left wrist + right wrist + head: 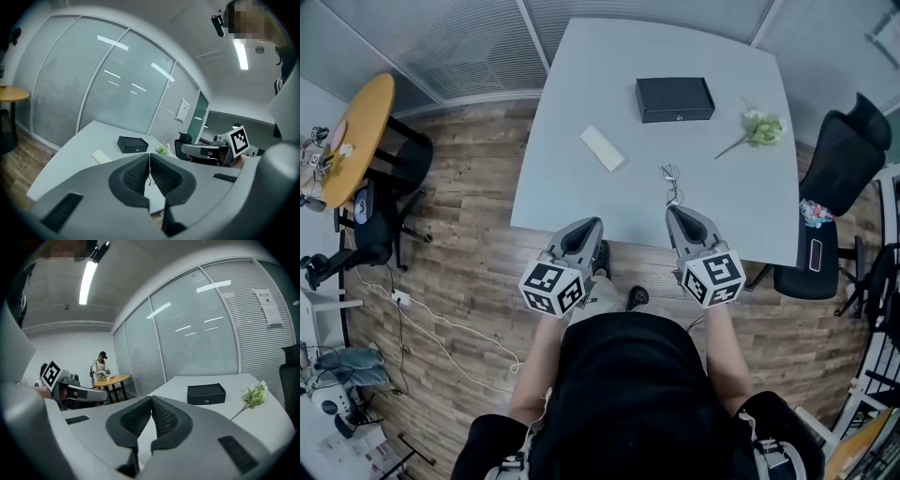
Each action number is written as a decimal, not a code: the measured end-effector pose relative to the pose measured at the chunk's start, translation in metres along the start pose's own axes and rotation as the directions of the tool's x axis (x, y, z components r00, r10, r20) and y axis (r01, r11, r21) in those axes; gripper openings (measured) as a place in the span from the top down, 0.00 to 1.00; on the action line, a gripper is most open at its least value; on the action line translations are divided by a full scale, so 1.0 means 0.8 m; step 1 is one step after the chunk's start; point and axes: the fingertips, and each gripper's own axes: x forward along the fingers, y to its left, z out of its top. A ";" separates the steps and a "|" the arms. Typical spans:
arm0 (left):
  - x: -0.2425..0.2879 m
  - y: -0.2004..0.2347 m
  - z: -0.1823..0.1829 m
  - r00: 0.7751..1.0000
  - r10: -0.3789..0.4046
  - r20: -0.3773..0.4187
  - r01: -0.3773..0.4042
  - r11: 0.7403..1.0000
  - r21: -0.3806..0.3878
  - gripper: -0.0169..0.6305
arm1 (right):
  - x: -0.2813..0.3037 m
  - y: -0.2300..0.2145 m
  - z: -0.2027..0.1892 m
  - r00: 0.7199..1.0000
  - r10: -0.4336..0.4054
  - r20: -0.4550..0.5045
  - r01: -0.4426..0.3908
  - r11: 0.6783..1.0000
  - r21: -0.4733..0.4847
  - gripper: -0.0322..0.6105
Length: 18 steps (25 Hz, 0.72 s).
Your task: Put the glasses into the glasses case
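Note:
Thin wire-framed glasses (671, 182) lie on the pale grey table (572, 192), near its front edge. A black rectangular case (675, 98) sits shut further back; it also shows as the black case (132, 144) and the black case (206, 393) in the gripper views. A white oblong object (603, 148) lies left of the glasses. My left gripper (589, 223) hovers at the table's front edge, its jaws together with nothing between them. My right gripper (673, 212) is just short of the glasses, jaws likewise together and holding nothing. In their own views, the left gripper (150, 157) and right gripper (151, 399) show pads meeting.
A sprig of artificial flowers (759, 128) lies at the table's right. A black office chair (834, 178) stands off the right edge. An orange round table (358, 139) stands at the left; a person (99, 366) is beside it. Cables (431, 323) run across the wooden floor.

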 end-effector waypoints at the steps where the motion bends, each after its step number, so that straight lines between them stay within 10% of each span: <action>1: 0.005 0.008 0.001 1.000 0.002 -0.004 -0.002 1.000 -0.005 0.94 | 0.010 -0.001 0.002 1.000 0.004 -0.007 -0.004 1.000 -0.002 0.92; 18: 0.083 0.135 0.056 0.997 -0.035 -0.068 0.034 0.999 -0.028 0.94 | 0.166 -0.022 0.039 0.992 -0.018 -0.122 0.007 0.996 -0.090 0.89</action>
